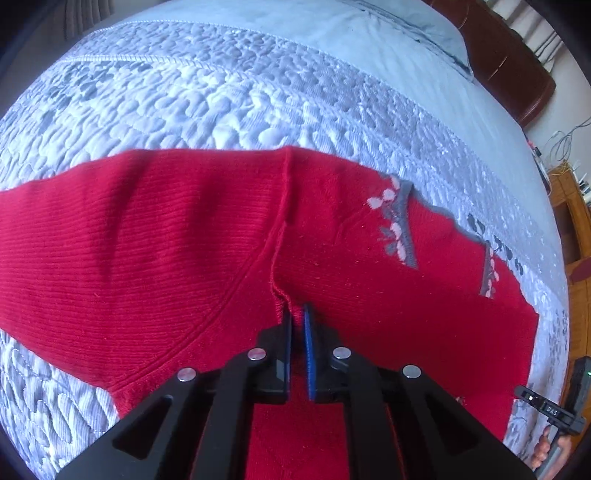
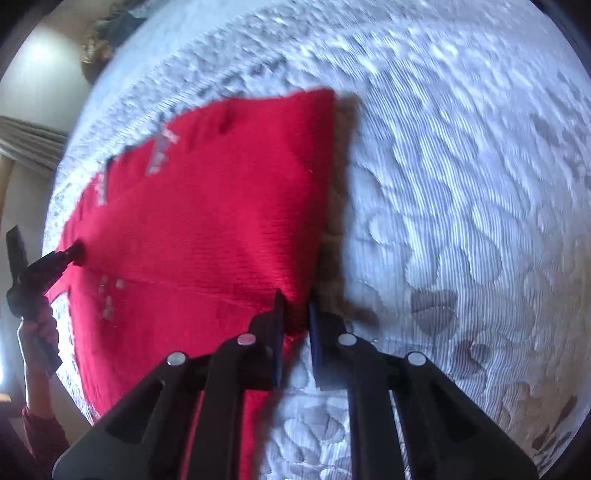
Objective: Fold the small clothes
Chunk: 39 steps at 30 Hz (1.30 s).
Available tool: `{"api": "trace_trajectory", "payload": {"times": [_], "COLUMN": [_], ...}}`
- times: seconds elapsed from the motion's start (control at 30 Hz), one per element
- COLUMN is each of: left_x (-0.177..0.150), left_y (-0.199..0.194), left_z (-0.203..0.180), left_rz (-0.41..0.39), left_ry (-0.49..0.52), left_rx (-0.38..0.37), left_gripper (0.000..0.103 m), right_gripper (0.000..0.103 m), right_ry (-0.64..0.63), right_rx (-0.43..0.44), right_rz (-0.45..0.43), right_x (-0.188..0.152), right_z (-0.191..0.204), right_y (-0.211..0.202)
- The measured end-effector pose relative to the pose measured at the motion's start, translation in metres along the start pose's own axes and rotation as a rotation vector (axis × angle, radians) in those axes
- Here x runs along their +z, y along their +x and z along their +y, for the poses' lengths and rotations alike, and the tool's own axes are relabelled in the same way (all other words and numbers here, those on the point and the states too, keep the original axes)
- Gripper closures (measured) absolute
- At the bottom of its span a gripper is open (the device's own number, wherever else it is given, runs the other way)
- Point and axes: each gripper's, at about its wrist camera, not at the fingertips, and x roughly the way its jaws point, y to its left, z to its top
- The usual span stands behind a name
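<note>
While both claws pinch red sweater (image 1: 155, 236): left claw (image 1: 297, 314), right claw (image 2: 295, 306).

This is a bedroom in a home. The work surface is a bed covered by a quilted bedspread (image 1: 221, 96) in pale blue-grey with a stitched pattern. At its far end lie a plain blue pillow (image 1: 424, 33) and a brown padded headboard (image 1: 509, 66). Wooden furniture (image 1: 565, 206) with loose cables stands beside the bed, and a curtain (image 2: 29, 147) hangs by a wall.
</note>
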Motion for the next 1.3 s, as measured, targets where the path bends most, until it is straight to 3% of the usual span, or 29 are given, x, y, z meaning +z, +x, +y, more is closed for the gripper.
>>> {"api": "trace_trajectory", "payload": {"times": [0.2, 0.23, 0.27, 0.3, 0.4, 0.47, 0.57, 0.7, 0.83, 0.9, 1.0, 1.13, 1.23, 1.3], "left_x": [0.000, 0.001, 0.000, -0.002, -0.009, -0.013, -0.016, -0.020, -0.022, -0.019, -0.013, -0.003, 0.004, 0.006], "left_y": [0.000, -0.004, -0.009, -0.020, -0.047, -0.064, -0.082, -0.108, -0.133, -0.137, -0.136, -0.138, -0.139, -0.139], "left_z": [-0.003, -0.001, 0.001, 0.006, 0.025, 0.058, 0.114, 0.216, 0.300, 0.333, 0.360, 0.373, 0.380, 0.387], "left_rz": [0.005, 0.008, 0.012, 0.015, -0.007, -0.012, -0.024, -0.048, -0.106, -0.120, -0.128, -0.168, -0.204, -0.222], "left_ry": [0.014, 0.002, -0.011, -0.022, -0.016, -0.051, -0.125, -0.319, -0.528, -0.597, -0.656, -0.662, -0.670, -0.679], "left_rx": [0.005, -0.012, -0.020, -0.020, -0.016, 0.001, 0.043, 0.141, 0.176, 0.152, 0.102, 0.088, 0.097, 0.101], "left_gripper": [0.093, 0.088, 0.064, 0.044, 0.033, 0.029, 0.029, 0.030, 0.033, 0.037, 0.038, 0.041, 0.058, 0.079], "right_gripper": [0.089, 0.077, 0.060, 0.055, 0.054, 0.054, 0.054, 0.055, 0.052, 0.052, 0.052, 0.052, 0.052, 0.051], "right_ry": [-0.049, -0.052, -0.064, -0.082, -0.145, -0.187, -0.246, -0.323, -0.394, -0.403, -0.403, -0.404, -0.416, -0.418], "right_rx": [-0.078, -0.082, -0.097, -0.107, -0.159, -0.169, -0.172, -0.150, -0.158, -0.160, -0.161, -0.165, -0.181, -0.191], "right_rz": [-0.018, -0.029, -0.051, -0.077, -0.138, -0.154, -0.155, -0.130, -0.100, -0.085, -0.083, -0.085, -0.089, -0.090], "right_x": [-0.001, -0.002, -0.005, -0.008, -0.021, -0.030, -0.040, -0.054, -0.066, -0.068, -0.068, -0.064, -0.065, -0.065], "right_z": [0.015, 0.016, 0.020, 0.023, 0.039, 0.055, 0.079, 0.115, 0.145, 0.153, 0.158, 0.160, 0.160, 0.159], "right_y": [-0.002, -0.006, -0.014, -0.021, -0.045, -0.055, -0.057, -0.043, -0.020, -0.012, -0.008, -0.006, -0.006, -0.006]}}
